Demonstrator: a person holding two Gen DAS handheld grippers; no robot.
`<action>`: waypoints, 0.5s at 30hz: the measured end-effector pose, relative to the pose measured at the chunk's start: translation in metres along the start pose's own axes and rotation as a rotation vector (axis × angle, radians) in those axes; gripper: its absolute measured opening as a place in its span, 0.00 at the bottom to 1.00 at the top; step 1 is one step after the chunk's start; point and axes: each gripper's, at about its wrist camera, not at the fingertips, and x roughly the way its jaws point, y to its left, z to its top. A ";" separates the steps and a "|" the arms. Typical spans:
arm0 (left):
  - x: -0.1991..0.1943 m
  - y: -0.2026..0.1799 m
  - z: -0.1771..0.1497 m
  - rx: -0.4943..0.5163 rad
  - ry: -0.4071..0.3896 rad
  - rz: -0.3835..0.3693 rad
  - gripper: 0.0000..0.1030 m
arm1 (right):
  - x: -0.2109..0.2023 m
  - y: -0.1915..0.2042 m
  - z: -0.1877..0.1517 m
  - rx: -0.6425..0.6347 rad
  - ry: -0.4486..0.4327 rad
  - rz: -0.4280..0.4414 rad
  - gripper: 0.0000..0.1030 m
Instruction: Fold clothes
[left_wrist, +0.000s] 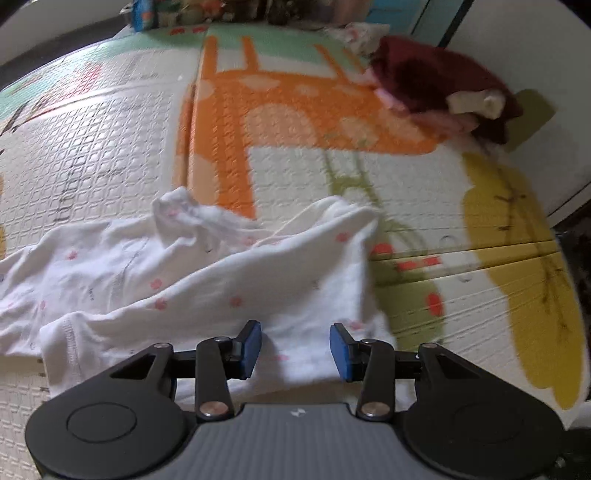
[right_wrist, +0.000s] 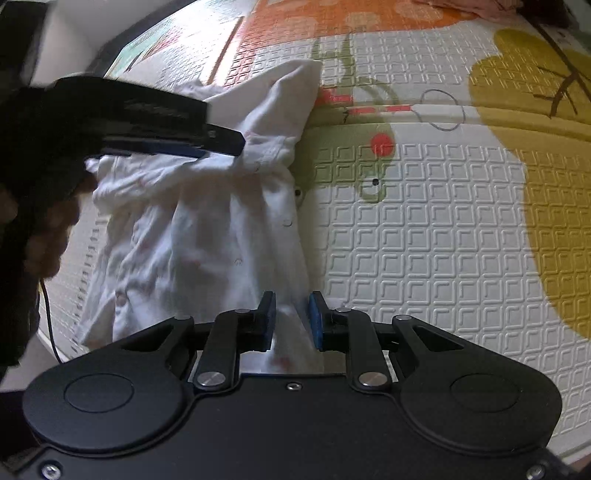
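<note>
We hold 2 hand-held grippers over a white garment that lies rumpled on a patterned play mat.

Our left hand-held gripper points steeply down at the garment. Its blue pads stand apart, with cloth showing below the gap and neither pad pressing on it, so this one is spread. In the right wrist view the same gripper reaches in from the left above the bunched upper part of the garment, gripped by a hand at the picture's left edge.

Our right hand-held gripper pinches a fold of the garment: the cloth rises in a taut ridge between the 2 blue pads, which stand close together on either side of it. From there the garment spreads away and to the left, with small snaps along its right edge.

The garment carries small pink marks. Its right edge lies on a green patch of the mat, near a red dot.

Far off, at the mat's edge, sits a dark red heap of clothes.
</note>
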 end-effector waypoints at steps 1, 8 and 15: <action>0.002 0.002 0.001 -0.005 0.006 0.003 0.41 | 0.000 0.003 -0.002 -0.014 0.001 -0.005 0.18; 0.005 0.008 0.007 -0.034 0.013 0.025 0.36 | -0.002 0.016 -0.014 -0.130 0.026 -0.041 0.18; 0.002 0.011 0.011 -0.050 0.014 0.017 0.36 | -0.010 0.016 -0.023 -0.160 0.074 -0.049 0.19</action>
